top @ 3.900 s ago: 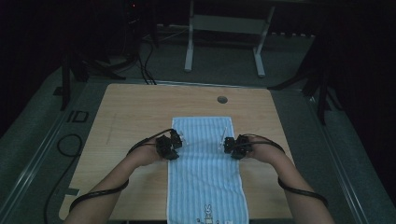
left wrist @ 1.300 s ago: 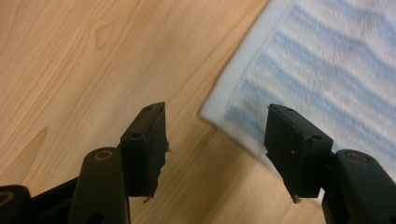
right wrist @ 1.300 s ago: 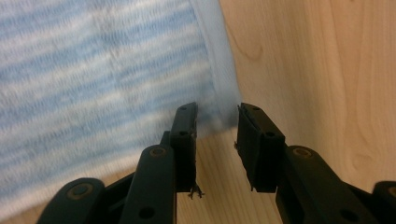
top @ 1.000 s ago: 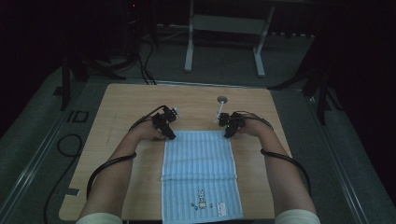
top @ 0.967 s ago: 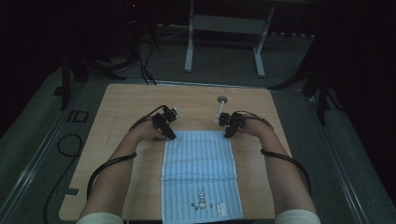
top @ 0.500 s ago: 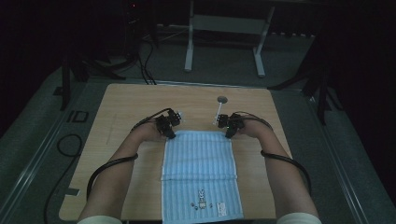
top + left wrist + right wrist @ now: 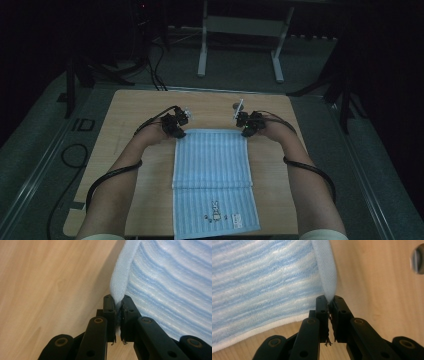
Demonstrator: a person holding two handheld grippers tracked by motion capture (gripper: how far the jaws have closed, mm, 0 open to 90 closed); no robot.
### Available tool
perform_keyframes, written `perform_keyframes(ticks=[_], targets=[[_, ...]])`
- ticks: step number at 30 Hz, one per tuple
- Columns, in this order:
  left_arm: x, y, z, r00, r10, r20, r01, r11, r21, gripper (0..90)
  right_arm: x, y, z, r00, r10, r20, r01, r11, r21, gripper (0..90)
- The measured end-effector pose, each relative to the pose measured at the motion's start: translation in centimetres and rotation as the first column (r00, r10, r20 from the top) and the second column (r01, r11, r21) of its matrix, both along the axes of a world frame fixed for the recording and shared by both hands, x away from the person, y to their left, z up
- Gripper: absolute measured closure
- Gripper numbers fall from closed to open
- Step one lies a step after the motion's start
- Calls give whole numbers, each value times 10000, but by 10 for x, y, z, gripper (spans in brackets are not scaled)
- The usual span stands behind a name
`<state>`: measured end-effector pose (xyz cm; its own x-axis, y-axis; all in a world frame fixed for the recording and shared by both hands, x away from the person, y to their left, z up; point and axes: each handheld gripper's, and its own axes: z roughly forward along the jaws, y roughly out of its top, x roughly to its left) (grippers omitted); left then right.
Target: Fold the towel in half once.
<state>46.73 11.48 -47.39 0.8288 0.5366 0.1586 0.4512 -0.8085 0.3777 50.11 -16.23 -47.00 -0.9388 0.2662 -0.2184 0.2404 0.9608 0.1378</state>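
On the wooden table lies a blue striped towel, spread flat lengthwise, its near end hanging at the table's front edge and a fold line crossing it nearer that end. Its far corners are pinched: the left gripper is clamped on one hem corner, the right gripper on the other. Judging by this, the grip is made, while the fold toward the near end remains to do. A small round metal thing lies just beyond.
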Motion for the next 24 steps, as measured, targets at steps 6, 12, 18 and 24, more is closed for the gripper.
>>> perform_keyframes(ticks=[6, 12, 18, 24], targets=[[3, 5, 20, 9968, 280, 750, -246, 9987, -455, 847, 5, -1, 17, 9966, -273, 772, 251, 9993, 288, 841], [-2, 9, 65, 9807, 413, 1913, -213, 9942, -1056, 846, 9, -4, 60, 9643, -1078, 2420, 855, 9912, 1008, 841], [-12, 15, 91, 9507, 676, 3028, -230, 9886, -1486, 845, 1, -6, 94, 9304, -1074, 3505, 627, 9886, 1367, 839], [-23, 23, 113, 9261, 850, 3677, -186, 9834, -1803, 844, -11, -9, 124, 8936, -1373, 4274, 451, 9747, 2188, 839]])
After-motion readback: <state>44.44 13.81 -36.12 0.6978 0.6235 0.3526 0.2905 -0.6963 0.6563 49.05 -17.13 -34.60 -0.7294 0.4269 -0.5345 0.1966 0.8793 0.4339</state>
